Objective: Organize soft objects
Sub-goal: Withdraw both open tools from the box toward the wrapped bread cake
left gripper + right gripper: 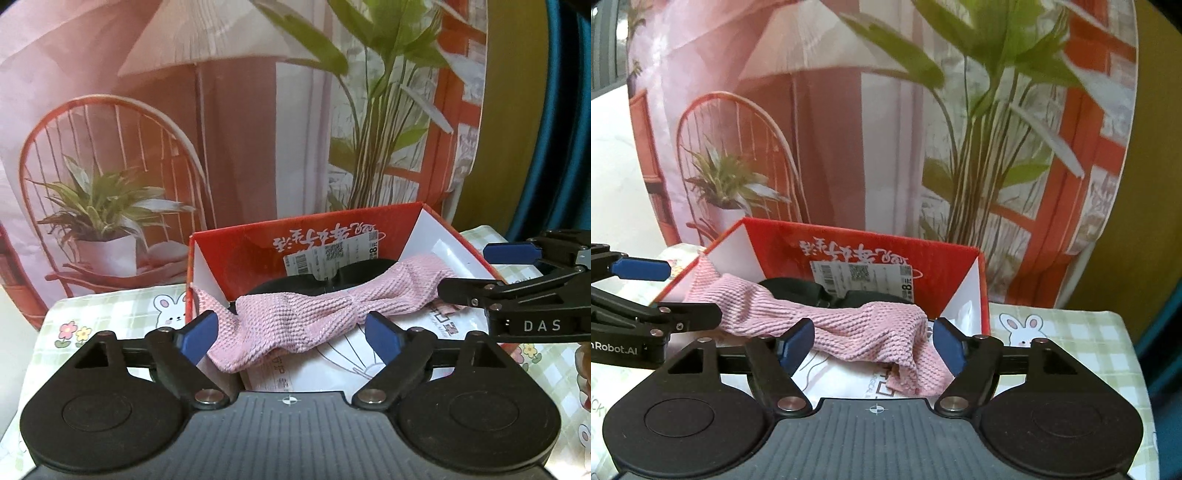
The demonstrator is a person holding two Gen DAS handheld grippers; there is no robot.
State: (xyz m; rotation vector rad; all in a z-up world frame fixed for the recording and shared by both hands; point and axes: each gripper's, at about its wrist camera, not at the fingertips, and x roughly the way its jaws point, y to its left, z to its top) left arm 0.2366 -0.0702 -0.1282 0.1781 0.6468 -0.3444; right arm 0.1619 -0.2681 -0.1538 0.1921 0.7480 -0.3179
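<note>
My left tool (290,338) stands wide open, nothing pinched, and my right tool (873,345) is likewise spread with its blue pads clear of the fabric. The pink knit cloth (295,314) lies draped across the near rim of the red box (243,243), slumping over a white printed bag (413,332) in front, with something black (798,290) inside behind it. The box sits on the bunny-patterned surface (1071,332).

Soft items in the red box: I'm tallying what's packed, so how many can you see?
2: a pink knitted cloth draped across the red cardboard box, and a black soft item beneath it. More may be hidden underneath.
</note>
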